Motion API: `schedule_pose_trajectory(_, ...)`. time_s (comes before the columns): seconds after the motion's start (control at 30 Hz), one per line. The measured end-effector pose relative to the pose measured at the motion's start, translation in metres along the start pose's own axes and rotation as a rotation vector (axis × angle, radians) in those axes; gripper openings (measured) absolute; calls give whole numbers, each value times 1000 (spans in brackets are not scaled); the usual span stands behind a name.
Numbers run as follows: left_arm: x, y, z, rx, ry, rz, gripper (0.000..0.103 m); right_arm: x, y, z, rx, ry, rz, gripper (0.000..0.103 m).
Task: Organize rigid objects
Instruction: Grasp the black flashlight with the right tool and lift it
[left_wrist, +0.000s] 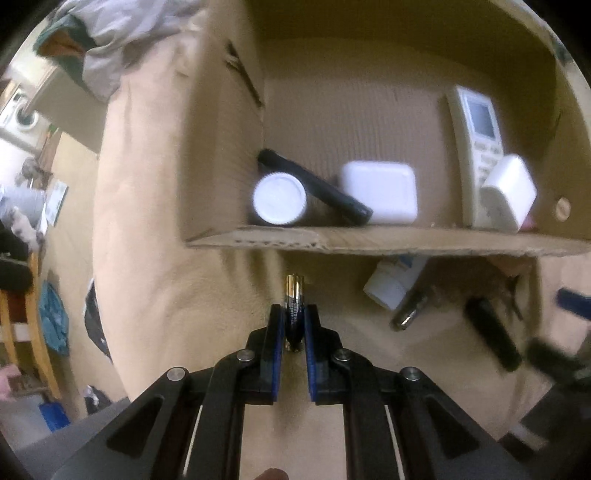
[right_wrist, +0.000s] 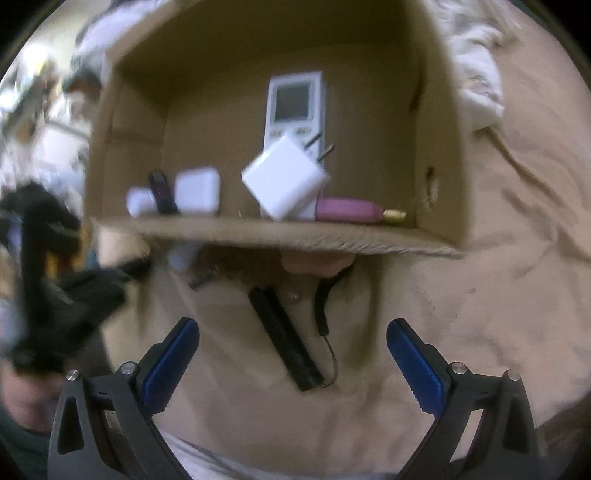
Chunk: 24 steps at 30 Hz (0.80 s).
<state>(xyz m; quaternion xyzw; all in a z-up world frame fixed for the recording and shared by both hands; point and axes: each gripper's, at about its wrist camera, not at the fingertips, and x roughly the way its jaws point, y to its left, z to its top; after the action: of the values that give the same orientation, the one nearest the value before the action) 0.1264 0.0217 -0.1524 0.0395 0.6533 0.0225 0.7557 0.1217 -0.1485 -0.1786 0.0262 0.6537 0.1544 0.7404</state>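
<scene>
My left gripper (left_wrist: 294, 314) is shut on a black and gold battery (left_wrist: 294, 295) and holds it just in front of the open cardboard box (left_wrist: 369, 240). In the box lie a white-capped bottle (left_wrist: 279, 199), a black stick (left_wrist: 314, 186), a white case (left_wrist: 378, 192), a white remote (left_wrist: 474, 133) and a white plug adapter (left_wrist: 508, 192). My right gripper (right_wrist: 291, 347) is open and empty above a black stick (right_wrist: 284, 339) with a cord on the tan cloth. The box (right_wrist: 295, 232), the remote (right_wrist: 295, 107), the adapter (right_wrist: 284, 181) and a pink tube (right_wrist: 347, 210) show beyond it.
On the cloth under the box flap lie a white tube (left_wrist: 395, 280), a second battery (left_wrist: 410, 314) and a black stick (left_wrist: 493, 332). The tan cloth (left_wrist: 155, 258) covers the surface. A chair and clutter stand at far left. The left gripper shows blurred in the right wrist view (right_wrist: 48, 295).
</scene>
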Motion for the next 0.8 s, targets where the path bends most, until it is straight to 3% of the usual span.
schedule_pose_trajectory(0.13, -12, 10, 3, -57, -15, -45, 9, 22, 16, -6, -105, 57, -73, 102)
schedule_pose_trajectory(0.23, -15, 12, 5, -66, -20, -51, 9, 38, 22, -9, -154, 98, -130, 88)
schedule_pose_trajectory(0.4, -16, 11, 6, -58, -22, -41, 9, 45, 28, -11, -214, 75, -181, 82)
schedule_pose_trajectory(0.5, -13, 8, -3, -45, -28, -7, 9, 41, 39, -16, -274, 34, -207, 59)
schedule_pose_trajectory(0.57, -7, 9, -4, -48, -10, 7, 9, 39, 46, -21, -300, 24, -203, 34)
schedule_pose_trajectory(0.6, -5, 10, -4, -52, -3, 5, 9, 37, 50, -25, -320, 22, -204, 27)
schedule_pose_trajectory(0.67, -6, 12, -5, -50, -4, 11, 9, 35, 53, -29, -337, 21, -220, 23)
schedule_pose_trajectory(0.8, -9, 10, -14, -34, -5, 35, 9, 24, 41, -39, -282, 36, -164, 20)
